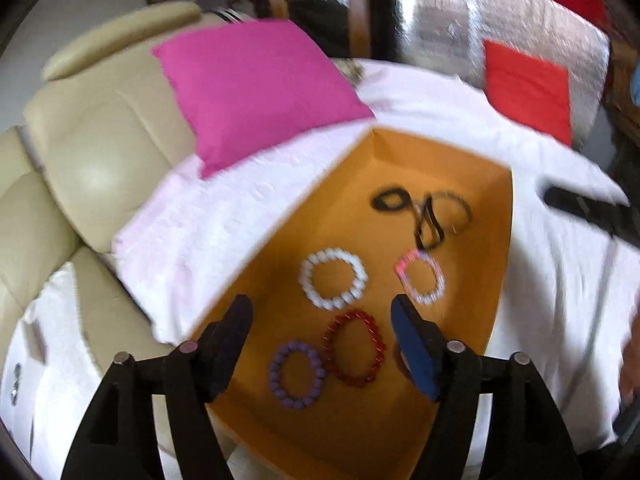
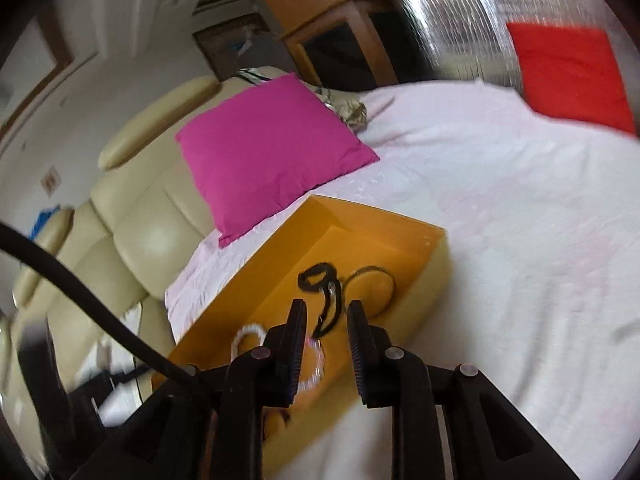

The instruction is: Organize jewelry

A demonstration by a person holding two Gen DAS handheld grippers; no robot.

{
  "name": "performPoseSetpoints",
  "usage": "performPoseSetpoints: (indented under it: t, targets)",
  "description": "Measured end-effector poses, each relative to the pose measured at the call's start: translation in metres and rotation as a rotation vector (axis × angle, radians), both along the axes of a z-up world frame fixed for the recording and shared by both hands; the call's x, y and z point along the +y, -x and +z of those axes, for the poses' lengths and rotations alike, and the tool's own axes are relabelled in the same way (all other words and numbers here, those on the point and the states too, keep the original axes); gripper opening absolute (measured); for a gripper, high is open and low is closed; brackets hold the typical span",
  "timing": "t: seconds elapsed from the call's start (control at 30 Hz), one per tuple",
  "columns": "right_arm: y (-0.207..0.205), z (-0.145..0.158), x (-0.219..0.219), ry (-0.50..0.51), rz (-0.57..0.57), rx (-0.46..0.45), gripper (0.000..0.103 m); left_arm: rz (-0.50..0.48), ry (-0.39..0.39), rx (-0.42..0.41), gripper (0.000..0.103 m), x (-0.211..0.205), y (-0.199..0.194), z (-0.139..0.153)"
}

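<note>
Most of the sorting looks done to me. The orange tray (image 1: 472, 152) sits on the white bedspread (image 1: 440, 104), and the jewelry lies spread inside it: a white bead bracelet (image 1: 333, 279), a pink and pale one (image 1: 420, 278) just beside it, a dark red one (image 1: 354, 347) and a purple one (image 1: 296, 374) nearer me, those two touching or almost so. At the far end of the tray is a tangle of black cords (image 1: 424, 214) with a thin hoop – blurred, so I cannot say how many pieces it is.

My left tongs (image 1: 322, 320) hang above the red and purple bracelets with the jaws wide apart and nothing between them. My right tongs (image 2: 326, 322) stand over the tray's near end, jaws parted only a little, and they too grip nothing; the pink bracelet (image 2: 316, 364) shows below the gap, not pinched.

I see no loose jewelry on the bedspread in either view. What may be left, I judge, is untangling the black pieces – or nothing, if laying them in the tray was the whole job
</note>
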State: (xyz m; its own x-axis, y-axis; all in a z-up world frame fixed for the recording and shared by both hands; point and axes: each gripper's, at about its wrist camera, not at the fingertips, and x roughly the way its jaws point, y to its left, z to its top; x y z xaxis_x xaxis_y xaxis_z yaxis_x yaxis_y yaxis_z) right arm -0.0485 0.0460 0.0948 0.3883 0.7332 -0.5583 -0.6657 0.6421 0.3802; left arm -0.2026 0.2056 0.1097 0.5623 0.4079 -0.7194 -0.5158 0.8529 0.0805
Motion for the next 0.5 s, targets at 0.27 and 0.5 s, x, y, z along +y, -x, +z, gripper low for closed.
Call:
performPoseSetpoints:
  t: [0.27, 0.5]
  targets:
    - [0.105, 0.039, -0.063, 0.024, -0.017, -0.083, 0.041, 0.084, -0.116, -0.175, 0.082, -0.016, 0.064, 0.076]
    - [0.168, 0.070, -0.093, 0.060, -0.078, -0.130, 0.052, 0.084, -0.194, -0.270, 0.090, -0.049, 0.119, 0.128]
